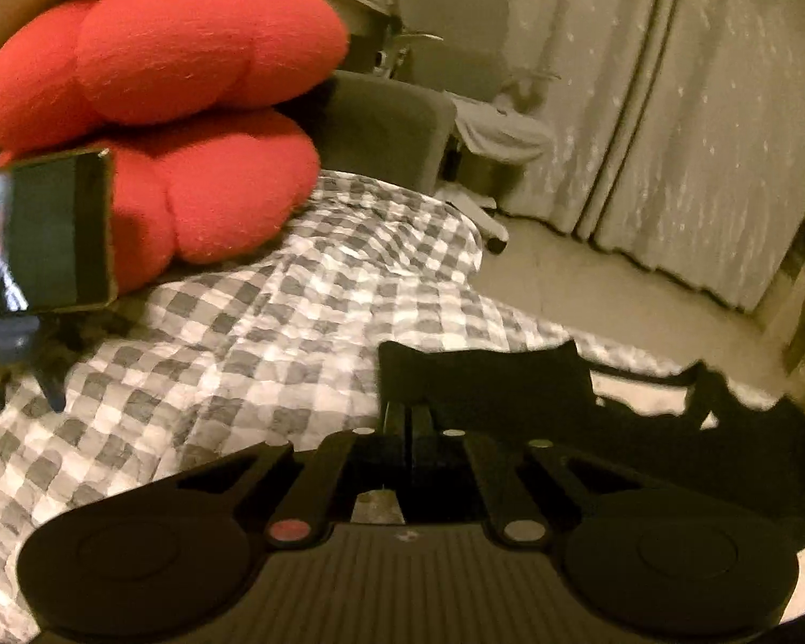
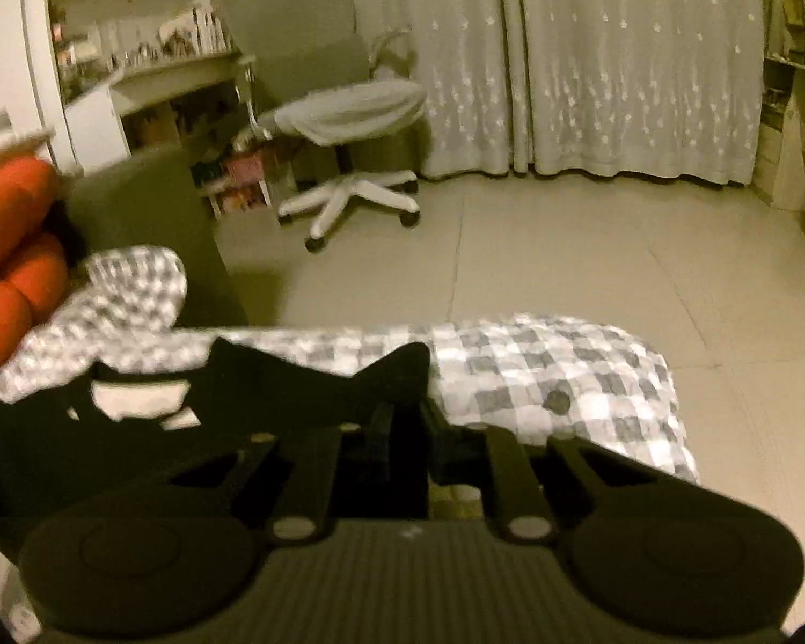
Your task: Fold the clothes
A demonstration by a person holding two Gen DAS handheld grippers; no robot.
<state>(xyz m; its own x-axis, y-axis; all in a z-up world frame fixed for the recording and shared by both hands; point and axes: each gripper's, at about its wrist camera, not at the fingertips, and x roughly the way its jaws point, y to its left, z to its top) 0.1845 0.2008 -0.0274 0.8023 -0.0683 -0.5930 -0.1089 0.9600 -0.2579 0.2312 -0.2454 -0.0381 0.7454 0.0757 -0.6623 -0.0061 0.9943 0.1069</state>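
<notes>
Here my left gripper (image 1: 409, 402) has its fingers pressed together on the upper edge of a black garment (image 1: 483, 381), lifted above the bed (image 1: 273, 300). My right gripper (image 2: 402, 413) is likewise clamped on the same garment (image 2: 316, 375), pinching another stretch of its top edge. The cloth is stretched between the two and sags in the middle, with scalloped gaps where the bedding shows through. Both grippers point level and forward across the bed toward the room beyond, side by side, the left one nearer the head end.

Under the garment lies a grey-and-white checked quilt (image 2: 553, 370), rumpled, running to the bed's side edge, where it hangs over the floor (image 2: 590, 247). At the head end two red cushions (image 1: 172, 107) are stacked, the upper one resting on the lower. Just beside them, near the quilt's left edge, a phone (image 1: 53, 231) stands on a small dark stand (image 1: 11, 343), its screen lit.

Beyond the bed's far edge there is a dark headboard or chair back (image 1: 386, 129); I cannot tell which. Farther off stand a white office chair (image 2: 349, 123), shelves (image 2: 150, 53) and long pale curtains (image 2: 590, 64).
</notes>
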